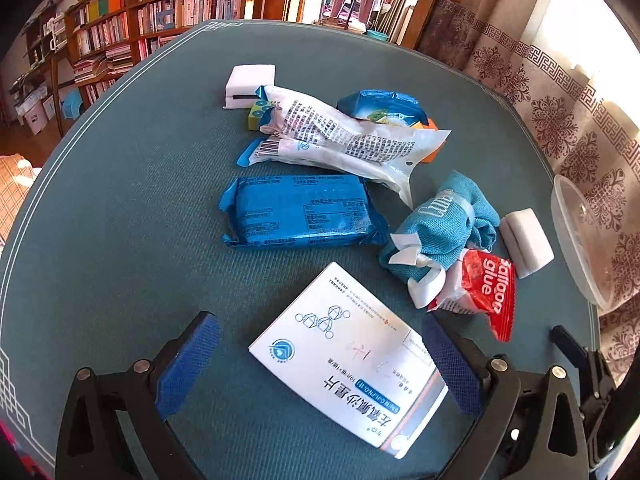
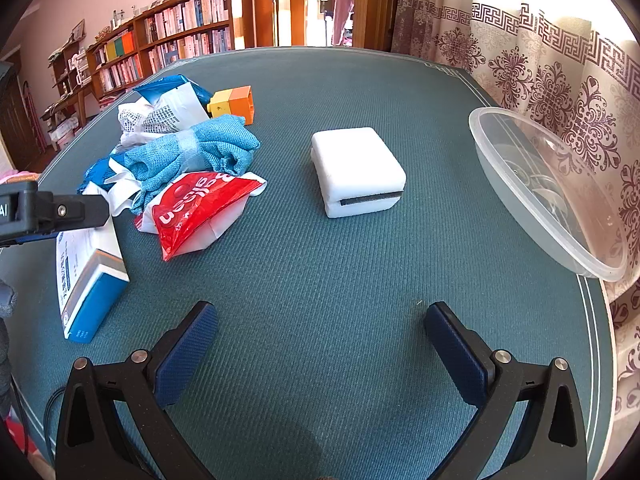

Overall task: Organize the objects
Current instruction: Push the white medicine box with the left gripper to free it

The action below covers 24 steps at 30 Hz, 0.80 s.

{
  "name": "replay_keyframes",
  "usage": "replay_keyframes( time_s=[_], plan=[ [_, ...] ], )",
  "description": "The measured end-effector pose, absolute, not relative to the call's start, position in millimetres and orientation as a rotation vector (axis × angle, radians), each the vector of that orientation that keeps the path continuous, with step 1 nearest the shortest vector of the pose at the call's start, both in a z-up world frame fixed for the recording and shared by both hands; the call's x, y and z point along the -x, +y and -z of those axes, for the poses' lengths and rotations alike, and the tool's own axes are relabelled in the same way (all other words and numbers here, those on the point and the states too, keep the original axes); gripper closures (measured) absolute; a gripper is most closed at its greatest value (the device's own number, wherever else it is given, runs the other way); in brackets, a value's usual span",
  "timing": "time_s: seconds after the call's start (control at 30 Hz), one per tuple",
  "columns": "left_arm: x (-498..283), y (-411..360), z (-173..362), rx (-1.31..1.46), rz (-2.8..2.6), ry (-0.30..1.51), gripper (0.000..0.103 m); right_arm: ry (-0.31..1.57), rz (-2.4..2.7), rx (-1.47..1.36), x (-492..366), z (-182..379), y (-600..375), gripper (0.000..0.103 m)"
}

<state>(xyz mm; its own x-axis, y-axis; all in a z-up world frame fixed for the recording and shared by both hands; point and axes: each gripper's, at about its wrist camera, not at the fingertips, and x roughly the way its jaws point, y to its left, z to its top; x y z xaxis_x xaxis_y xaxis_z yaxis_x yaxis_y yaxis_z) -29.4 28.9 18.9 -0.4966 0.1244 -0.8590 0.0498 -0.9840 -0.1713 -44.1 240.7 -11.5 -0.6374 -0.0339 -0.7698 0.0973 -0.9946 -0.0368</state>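
My left gripper is open, its blue pads on either side of a white medicine box that lies flat on the teal table. Beyond it lie a blue foil packet, a long white printed bag, a rolled teal cloth, a red glue packet and a white sponge block. My right gripper is open and empty over bare table. The white sponge block lies ahead of it. The box, cloth and red packet are to its left.
A clear plastic tub sits at the table's right edge by the curtain; it also shows in the left wrist view. A second white block, a green block and orange and yellow blocks lie at the far side.
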Motion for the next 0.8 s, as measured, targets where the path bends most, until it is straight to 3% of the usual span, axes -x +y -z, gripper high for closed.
replay_keyframes(
  time_s=[0.13,0.43,0.8],
  plan=[
    [20.0,22.6,-13.8,1.599,-2.66,-0.222,0.0,0.114,2.776,-1.302,44.2,11.4,240.9,0.0],
    [19.9,36.5,-19.8,1.57,-2.612,-0.306,0.0,0.113,2.776,-1.302,44.2,11.3,241.3,0.0],
    [22.6,41.1,-15.0,1.566,-2.655,-0.162,0.0,0.112,2.776,-1.302,42.7,10.7,240.3,0.0]
  ],
)
